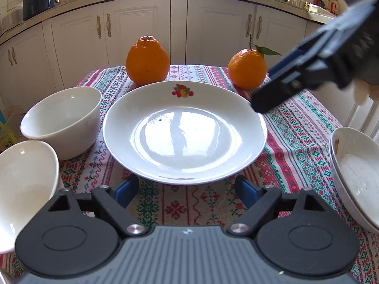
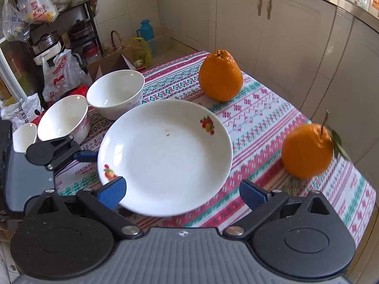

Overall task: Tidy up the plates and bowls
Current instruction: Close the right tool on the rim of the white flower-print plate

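A white plate [image 1: 184, 130] with fruit prints lies on the patterned tablecloth [image 1: 305, 137]. My left gripper [image 1: 187, 189] is open at the plate's near rim, one blue pad on each side and neither pressing on it. My right gripper [image 1: 265, 99] comes in from the upper right, its tip at the plate's far right rim. In the right wrist view the plate [image 2: 165, 156] has its near rim between the wide-apart fingers of the right gripper [image 2: 183, 193], which is open. Left of the plate stand two white bowls [image 1: 64, 120] [image 1: 26, 184]. Stacked white dishes [image 1: 355, 179] sit at the right edge.
Two oranges [image 1: 147, 62] [image 1: 247, 69] stand behind the plate on the table's far side. A third, smaller bowl [image 2: 23, 135] sits beyond the other two [image 2: 116, 90] [image 2: 62, 118]. Cabinets [image 1: 132, 26] lie beyond the table; bags and shelves [image 2: 59, 71] crowd the floor to one side.
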`<action>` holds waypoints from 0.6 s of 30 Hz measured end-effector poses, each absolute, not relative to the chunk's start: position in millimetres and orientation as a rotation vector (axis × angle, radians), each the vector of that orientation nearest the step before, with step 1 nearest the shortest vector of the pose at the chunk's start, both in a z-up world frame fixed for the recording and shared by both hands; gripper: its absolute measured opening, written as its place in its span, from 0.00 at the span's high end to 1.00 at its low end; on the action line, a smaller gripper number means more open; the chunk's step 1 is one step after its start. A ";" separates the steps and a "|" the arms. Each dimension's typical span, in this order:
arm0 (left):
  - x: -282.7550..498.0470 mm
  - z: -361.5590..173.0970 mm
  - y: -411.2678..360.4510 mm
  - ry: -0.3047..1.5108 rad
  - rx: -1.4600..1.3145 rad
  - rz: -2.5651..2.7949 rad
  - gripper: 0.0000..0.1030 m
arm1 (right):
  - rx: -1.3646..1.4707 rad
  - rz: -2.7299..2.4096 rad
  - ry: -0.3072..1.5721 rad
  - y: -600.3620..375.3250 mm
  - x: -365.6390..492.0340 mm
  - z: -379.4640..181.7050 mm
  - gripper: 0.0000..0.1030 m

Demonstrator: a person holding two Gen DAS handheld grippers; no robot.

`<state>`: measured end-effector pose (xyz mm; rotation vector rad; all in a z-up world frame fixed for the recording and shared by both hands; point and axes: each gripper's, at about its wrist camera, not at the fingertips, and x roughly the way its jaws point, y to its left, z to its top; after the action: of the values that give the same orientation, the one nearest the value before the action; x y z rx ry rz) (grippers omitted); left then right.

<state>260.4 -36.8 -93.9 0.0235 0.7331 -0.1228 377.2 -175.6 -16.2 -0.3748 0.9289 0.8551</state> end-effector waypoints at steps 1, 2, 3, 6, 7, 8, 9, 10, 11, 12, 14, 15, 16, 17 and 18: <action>260.4 -94.2 -37.2 0.732 0.025 -0.123 0.16 | -0.378 0.861 0.935 -171.7 384.2 -16.8 0.02; 260.3 -94.3 -37.1 0.730 0.024 -0.126 0.16 | -0.378 0.867 0.941 -168.9 390.5 -17.4 0.03; 260.3 -94.2 -36.8 0.730 0.020 -0.127 0.16 | -0.377 0.877 0.946 -165.9 397.1 -18.4 0.04; 260.0 -93.2 -35.4 0.730 0.008 -0.132 0.16 | -0.395 0.906 0.963 -155.4 414.6 -24.2 0.12; 260.0 -93.0 -35.4 0.729 0.007 -0.131 0.16 | -0.401 0.911 0.972 -150.9 421.4 -27.1 0.16; 259.9 -92.7 -35.6 0.728 0.008 -0.130 0.16 | -0.404 0.914 0.977 -147.7 426.9 -29.5 0.17; 259.8 -92.4 -35.7 0.725 0.009 -0.130 0.18 | -0.403 0.917 0.984 -144.9 432.6 -32.3 0.18; 259.9 -92.2 -35.3 0.725 0.008 -0.128 0.19 | -0.403 0.919 0.988 -142.1 437.8 -35.0 0.19; 259.8 -91.9 -34.5 0.723 0.006 -0.127 0.19 | -0.401 0.921 0.990 -140.1 442.8 -37.6 0.20; 260.6 -91.9 -34.0 0.723 0.005 -0.128 0.19 | -0.397 0.921 0.993 -137.9 449.3 -41.0 0.20; 261.1 -91.8 -33.3 0.728 0.000 -0.132 0.19 | -0.383 0.922 1.008 -133.9 460.8 -47.6 0.24; 261.6 -92.0 -33.3 0.728 0.001 -0.133 0.20 | -0.379 0.925 1.015 -131.6 466.0 -51.6 0.26; 261.6 -92.0 -33.6 0.728 0.001 -0.133 0.20 | -0.377 0.928 1.022 -129.3 470.8 -55.4 0.27; 261.8 -91.9 -33.8 0.728 0.002 -0.134 0.20 | -0.373 0.933 1.031 -127.8 474.3 -58.7 0.30; 262.2 -91.7 -33.3 0.729 0.000 -0.134 0.20 | -0.367 0.940 1.037 -126.0 477.6 -61.8 0.32</action>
<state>262.2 -33.2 -91.7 0.0005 0.7293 -0.1337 477.6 -126.0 -61.8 -0.3673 1.0375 0.9397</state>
